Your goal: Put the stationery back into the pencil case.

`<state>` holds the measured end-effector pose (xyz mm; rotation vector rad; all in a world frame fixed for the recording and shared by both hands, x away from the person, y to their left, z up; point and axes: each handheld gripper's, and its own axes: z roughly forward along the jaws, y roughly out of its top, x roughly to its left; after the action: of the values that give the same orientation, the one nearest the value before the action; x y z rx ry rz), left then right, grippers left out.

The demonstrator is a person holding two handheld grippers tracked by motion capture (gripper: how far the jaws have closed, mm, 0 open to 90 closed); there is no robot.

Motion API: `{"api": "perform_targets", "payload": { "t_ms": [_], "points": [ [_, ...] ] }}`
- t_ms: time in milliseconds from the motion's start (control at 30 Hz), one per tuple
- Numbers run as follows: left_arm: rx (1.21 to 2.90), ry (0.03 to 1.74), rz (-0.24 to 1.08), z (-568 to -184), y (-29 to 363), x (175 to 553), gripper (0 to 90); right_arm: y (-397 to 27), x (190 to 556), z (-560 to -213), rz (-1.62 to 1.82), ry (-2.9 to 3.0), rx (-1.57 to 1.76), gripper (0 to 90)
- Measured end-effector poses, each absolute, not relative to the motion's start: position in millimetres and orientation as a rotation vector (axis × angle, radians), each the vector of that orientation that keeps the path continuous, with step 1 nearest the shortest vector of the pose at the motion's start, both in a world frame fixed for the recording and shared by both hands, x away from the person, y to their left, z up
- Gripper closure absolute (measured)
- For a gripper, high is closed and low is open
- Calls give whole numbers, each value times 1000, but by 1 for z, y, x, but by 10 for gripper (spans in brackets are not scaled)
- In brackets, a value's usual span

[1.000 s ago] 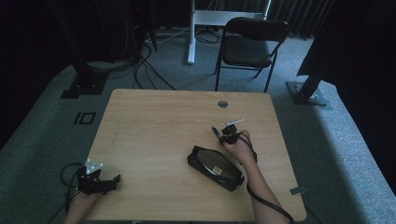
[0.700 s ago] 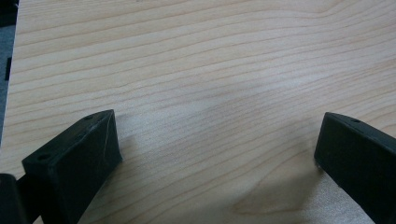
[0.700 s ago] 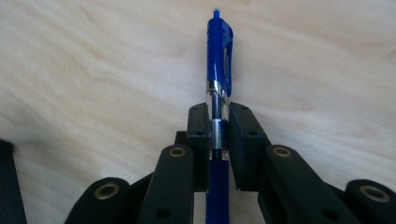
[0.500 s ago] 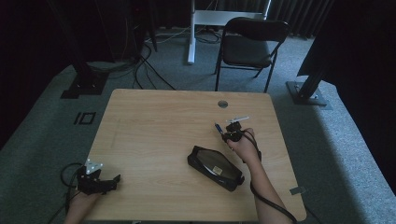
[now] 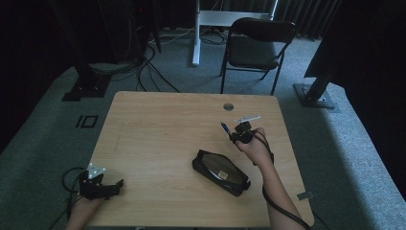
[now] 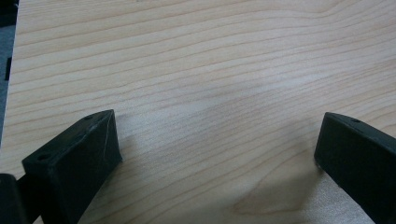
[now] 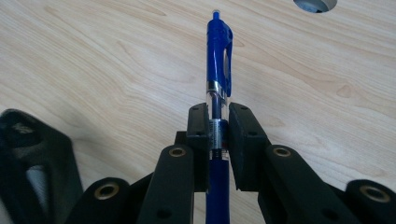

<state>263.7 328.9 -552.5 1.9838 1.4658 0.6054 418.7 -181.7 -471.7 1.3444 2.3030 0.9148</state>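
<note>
Blue pen [image 7: 218,70] is pinched dead centre between your right gripper's [image 7: 218,122] pads, jaws squeezed onto the barrel just below the clear section, clip end pointing away from you. In the high view that gripper [image 5: 238,132] is up over the table [image 5: 158,139] at about 2 o'clock from the black pencil case [image 5: 221,171], which lies open near your right forearm.

My guess is the pen goes into that case. If so, here's what I'd watch:

- Keep the pinch firm. That barrel is smooth, round plastic, and it'll probably roll or slide if you ease off mid-air.
- Line the pen up with the long axis of the case before you lower it, since the case sits diagonally, running roughly 10 to 4 o'clock.
- Come in low and let go only once the tip is inside the opening.

Your left gripper [image 5: 103,186] is parked way over at the table's 8 o'clock corner, jaws spread wide with nothing but bare wood between them. You could bring it across to steady the case, since soft fabric may shift when nudged.

Pen details: translucent blue body, blue clip, silvery band, click-top type by the look of it.
</note>
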Motion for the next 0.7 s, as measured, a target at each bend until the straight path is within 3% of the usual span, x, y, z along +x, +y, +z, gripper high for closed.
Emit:
{"api": "perform_targets", "payload": {
  "t_ms": [700],
  "points": [
    [1984, 1466, 605, -552, 329, 264, 2, -185, 385, -439, 965, 2333, 1219, 792]
  ]
}}
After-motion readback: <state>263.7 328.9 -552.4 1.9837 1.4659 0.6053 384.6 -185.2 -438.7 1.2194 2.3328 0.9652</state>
